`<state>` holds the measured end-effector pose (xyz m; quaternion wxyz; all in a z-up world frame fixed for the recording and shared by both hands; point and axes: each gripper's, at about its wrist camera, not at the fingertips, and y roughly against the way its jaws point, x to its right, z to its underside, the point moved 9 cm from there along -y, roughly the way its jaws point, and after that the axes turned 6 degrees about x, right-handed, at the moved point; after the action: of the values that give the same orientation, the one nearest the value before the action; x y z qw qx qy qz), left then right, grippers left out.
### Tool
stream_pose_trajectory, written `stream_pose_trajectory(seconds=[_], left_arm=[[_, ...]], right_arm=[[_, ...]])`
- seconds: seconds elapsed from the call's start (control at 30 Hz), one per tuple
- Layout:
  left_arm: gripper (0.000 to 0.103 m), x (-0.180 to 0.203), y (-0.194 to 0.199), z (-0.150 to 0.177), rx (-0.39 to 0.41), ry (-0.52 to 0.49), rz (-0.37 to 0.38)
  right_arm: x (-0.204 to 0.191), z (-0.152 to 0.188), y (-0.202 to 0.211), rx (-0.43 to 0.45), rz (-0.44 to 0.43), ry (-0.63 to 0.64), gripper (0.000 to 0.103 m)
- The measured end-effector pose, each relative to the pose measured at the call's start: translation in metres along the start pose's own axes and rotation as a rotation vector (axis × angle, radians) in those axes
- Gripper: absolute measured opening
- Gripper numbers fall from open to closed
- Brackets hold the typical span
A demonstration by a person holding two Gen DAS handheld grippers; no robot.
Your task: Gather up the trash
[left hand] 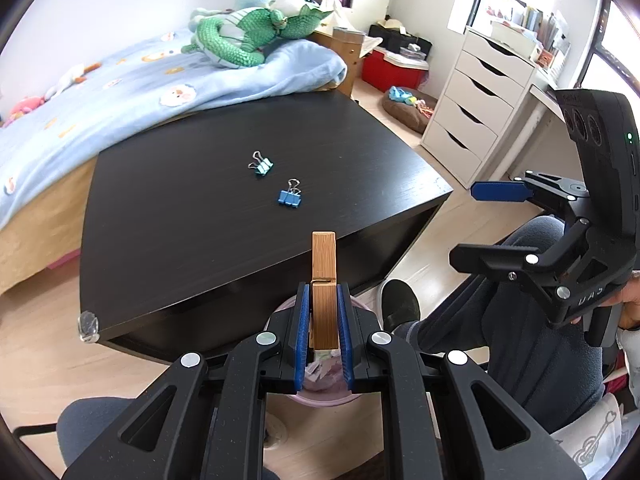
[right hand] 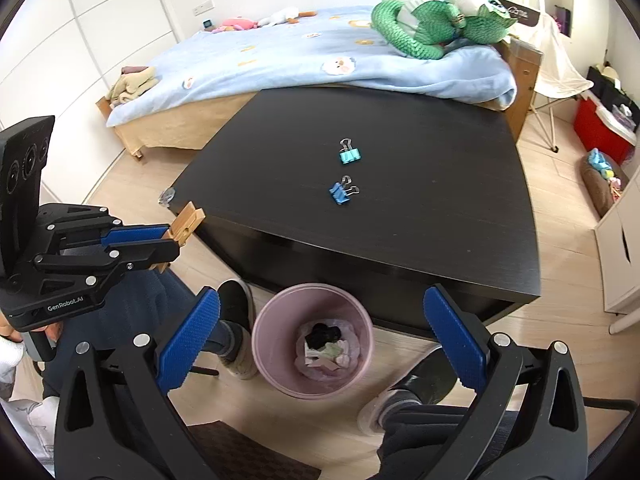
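My left gripper (left hand: 323,300) is shut on a wooden clothespin (left hand: 323,280), held upright in front of the black table (left hand: 200,216) and above the pink trash bin (left hand: 320,394). In the right wrist view the left gripper (right hand: 170,236) holds the clothespin (right hand: 185,222) left of the table's near corner. My right gripper (right hand: 320,332) is open and empty, just above the pink bin (right hand: 272,344), which holds crumpled trash (right hand: 326,346). It also shows in the left wrist view (left hand: 476,224). A teal binder clip (right hand: 349,154) and a blue binder clip (right hand: 341,193) lie on the table (right hand: 440,200).
A bed with a blue blanket (right hand: 300,56) and green plush toys (right hand: 424,28) stands behind the table. A white drawer unit (left hand: 476,108) and a red box (left hand: 390,68) stand to the right. My legs and shoes (right hand: 240,320) flank the bin.
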<state>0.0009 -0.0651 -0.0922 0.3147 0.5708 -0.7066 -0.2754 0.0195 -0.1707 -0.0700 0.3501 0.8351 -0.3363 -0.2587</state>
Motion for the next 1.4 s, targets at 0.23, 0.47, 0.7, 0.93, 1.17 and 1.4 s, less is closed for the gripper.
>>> stream_pose_trajectory(seconds=[0.23,0.47,0.7,0.93,1.17,1.4], left_arm=[[0.014,0.013,-0.004,-0.001,-0.008,-0.031,0.017],[0.017,0.019,-0.008,0.0,-0.023,-0.033,0.047],[0.09,0.009,-0.013,-0.001,0.004,0.012,0.014],[0.095,-0.009,-0.013,-0.003,0.019,0.059,-0.052],[0.095,-0.021,-0.011,-0.006,0.034,0.098,-0.074],[0.095,-0.028,-0.014,-0.008,0.039,0.111,-0.08]], right_arm=[[0.018,0.0,0.009,0.019,0.027,-0.05,0.1],[0.024,-0.001,0.011,0.028,0.016,-0.083,0.1],[0.025,0.0,0.012,0.03,0.018,-0.087,0.1],[0.024,0.002,0.01,0.017,0.021,-0.083,0.1],[0.022,0.0,0.005,0.013,0.01,-0.082,0.1],[0.02,-0.007,0.002,0.018,-0.001,-0.084,0.1]])
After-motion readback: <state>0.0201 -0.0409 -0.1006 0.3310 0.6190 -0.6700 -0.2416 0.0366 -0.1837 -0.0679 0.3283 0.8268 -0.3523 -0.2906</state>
